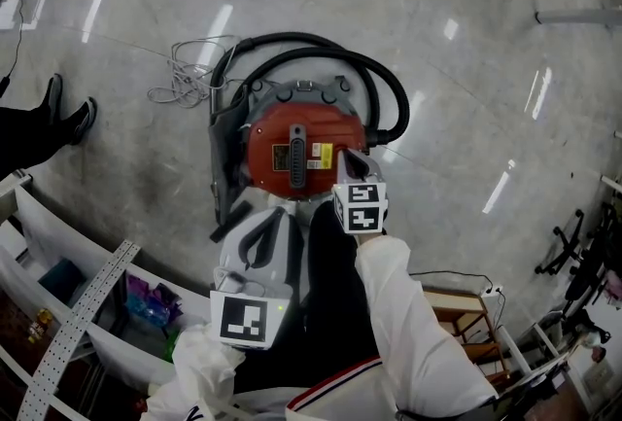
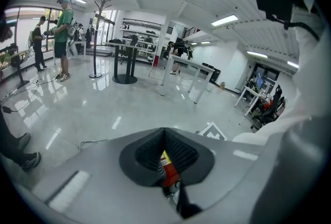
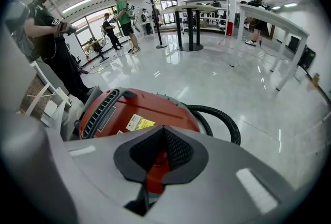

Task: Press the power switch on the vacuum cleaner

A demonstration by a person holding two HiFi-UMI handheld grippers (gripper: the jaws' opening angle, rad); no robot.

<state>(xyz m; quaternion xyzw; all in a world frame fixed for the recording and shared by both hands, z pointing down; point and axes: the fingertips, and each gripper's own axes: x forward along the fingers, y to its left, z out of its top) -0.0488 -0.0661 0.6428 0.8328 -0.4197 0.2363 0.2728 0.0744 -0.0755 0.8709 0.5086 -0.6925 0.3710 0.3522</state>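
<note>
Red vacuum cleaner (image 3: 129, 109) sits just under right gripper's (image 3: 164, 131) closed fingers (image 3: 180, 153).

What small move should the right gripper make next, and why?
Probably lower the right gripper a little onto the vacuum cleaner. Its shut jaws are at the near right edge of the red top, while the left gripper hangs back, also shut. The switch itself I cannot make out.
</note>
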